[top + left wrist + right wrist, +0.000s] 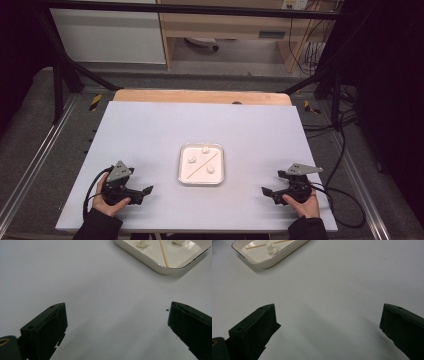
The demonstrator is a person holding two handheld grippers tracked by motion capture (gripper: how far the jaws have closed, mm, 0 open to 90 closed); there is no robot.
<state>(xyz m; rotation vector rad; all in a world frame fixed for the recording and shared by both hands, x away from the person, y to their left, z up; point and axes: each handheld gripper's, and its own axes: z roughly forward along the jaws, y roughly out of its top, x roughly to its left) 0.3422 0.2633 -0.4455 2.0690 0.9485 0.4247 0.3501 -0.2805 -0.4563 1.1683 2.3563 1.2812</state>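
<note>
Skewer (pixel 200 163) is lying diagonally in the white tray (pixel 183 176) at table centre, between both released grippers; left gripper (pixel 144 194) and right gripper (pixel 270 194) are resting about equally near, jaws gaping, gripping nothing

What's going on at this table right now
A person sits at a white table with a tool in each hand. The left tool and the right tool both rest near the front edge, jaws wide open and holding nothing. Between them sits a square white tray with three small white lumps and a thin wooden stick lying diagonally in it, untouched.
</note>
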